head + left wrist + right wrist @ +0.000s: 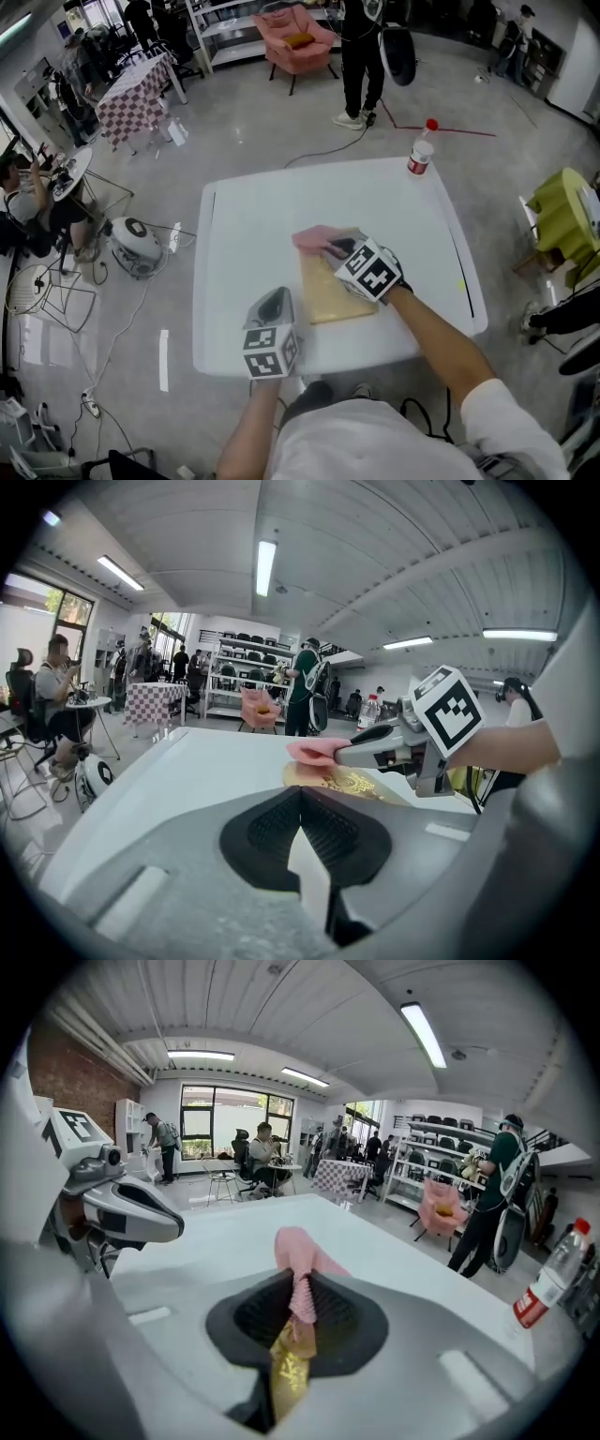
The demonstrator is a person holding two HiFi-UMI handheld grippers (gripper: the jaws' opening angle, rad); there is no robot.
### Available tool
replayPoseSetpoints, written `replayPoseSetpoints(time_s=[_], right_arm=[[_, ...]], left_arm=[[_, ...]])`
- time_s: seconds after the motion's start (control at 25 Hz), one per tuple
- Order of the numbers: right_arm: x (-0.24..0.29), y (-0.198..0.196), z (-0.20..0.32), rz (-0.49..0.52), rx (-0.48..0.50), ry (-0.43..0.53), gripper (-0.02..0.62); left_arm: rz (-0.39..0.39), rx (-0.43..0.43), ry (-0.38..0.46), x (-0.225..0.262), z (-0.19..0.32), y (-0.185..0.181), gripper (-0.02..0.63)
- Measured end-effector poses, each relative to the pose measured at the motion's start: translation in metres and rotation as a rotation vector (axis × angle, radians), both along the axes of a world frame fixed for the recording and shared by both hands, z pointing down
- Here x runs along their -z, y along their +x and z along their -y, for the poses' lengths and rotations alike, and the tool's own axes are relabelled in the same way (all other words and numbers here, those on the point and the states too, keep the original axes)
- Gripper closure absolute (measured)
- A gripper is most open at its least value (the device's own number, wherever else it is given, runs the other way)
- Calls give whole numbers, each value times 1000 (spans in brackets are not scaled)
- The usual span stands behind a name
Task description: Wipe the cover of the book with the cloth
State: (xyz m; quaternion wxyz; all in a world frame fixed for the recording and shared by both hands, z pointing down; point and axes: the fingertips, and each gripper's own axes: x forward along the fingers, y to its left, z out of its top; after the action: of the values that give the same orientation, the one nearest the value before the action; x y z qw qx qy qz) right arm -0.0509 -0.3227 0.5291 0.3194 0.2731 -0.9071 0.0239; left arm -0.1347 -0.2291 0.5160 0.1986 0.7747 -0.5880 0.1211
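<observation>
A tan book [339, 298] with a gold-printed cover [352, 782] lies flat near the front of the white table [253, 216]. My right gripper [335, 249] is over the book's far end, shut on a pink cloth [317, 238]. In the right gripper view the cloth [300, 1255] bunches up between the jaws, and the gold cover [289, 1372] shows below them. My left gripper [274, 300] sits low over the table, left of the book and apart from it. Its jaws [300, 799] are shut with nothing in them. The left gripper [141, 1218] also appears in the right gripper view.
A plastic bottle with a red cap [420, 155] stands at the table's far right corner. On the floor beyond are a standing person [361, 56], a pink armchair [298, 37] and cables. A green chair [562, 220] stands to the right.
</observation>
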Motion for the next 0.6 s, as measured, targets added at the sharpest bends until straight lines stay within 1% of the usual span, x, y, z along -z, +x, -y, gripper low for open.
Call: replayPoseSetpoints(time_s=[0.24, 0.6], right_arm=[[-11, 7, -36, -18, 71, -41, 560], [-18, 16, -96, -9, 162, -100, 560]], left_arm=[[-2, 2, 2, 0, -5, 8, 600], [0, 15, 0, 1, -20, 13, 600]])
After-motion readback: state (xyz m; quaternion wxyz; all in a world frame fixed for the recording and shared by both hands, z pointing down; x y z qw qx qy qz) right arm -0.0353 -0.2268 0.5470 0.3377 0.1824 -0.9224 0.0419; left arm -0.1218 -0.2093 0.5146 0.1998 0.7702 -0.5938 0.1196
